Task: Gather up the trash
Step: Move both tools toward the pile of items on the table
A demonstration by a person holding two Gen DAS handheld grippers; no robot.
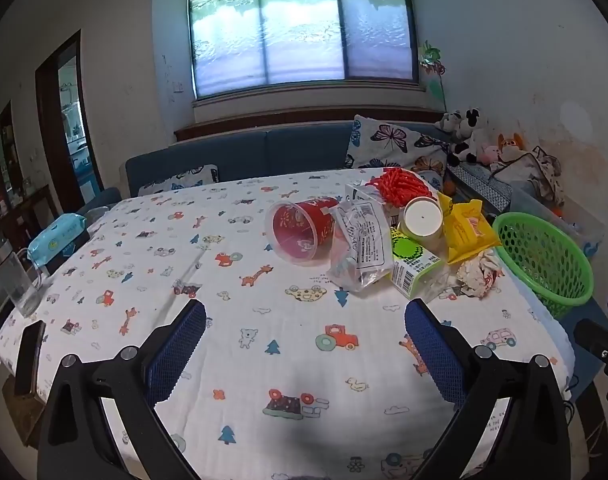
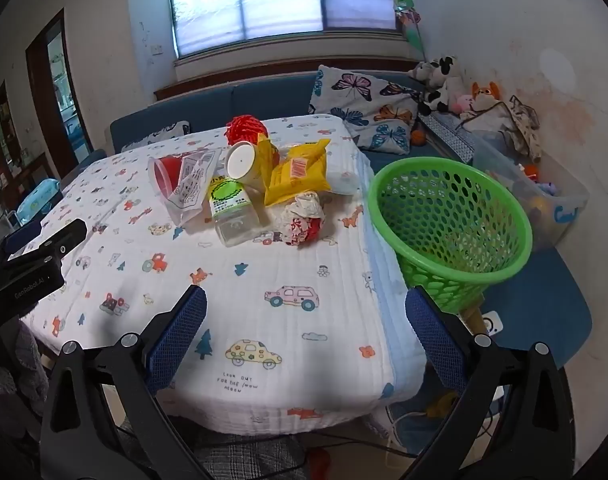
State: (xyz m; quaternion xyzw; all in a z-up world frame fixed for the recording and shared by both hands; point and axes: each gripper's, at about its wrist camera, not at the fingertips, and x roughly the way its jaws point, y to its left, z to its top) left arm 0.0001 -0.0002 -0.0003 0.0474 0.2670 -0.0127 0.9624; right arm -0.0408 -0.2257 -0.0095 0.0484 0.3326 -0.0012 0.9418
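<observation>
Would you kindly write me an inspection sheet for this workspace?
Surface: table under a cartoon-print cloth.
Job's things: red cup on its side, clear bag, bottle, paper cup, yellow packets, crumpled paper; green basket beside the table, tilted, looks empty.
Clutter: wipes pack, glass mug, phone.
Grippers: left gripper and right gripper open, holding nothing.
Cables: cords on the floor.
Surroundings: sofa, pillows, plush toys, window.

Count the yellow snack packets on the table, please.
2: a large yellow packet beside the green basket, and a smaller yellow packet behind the white cup. More may be hidden.
</observation>
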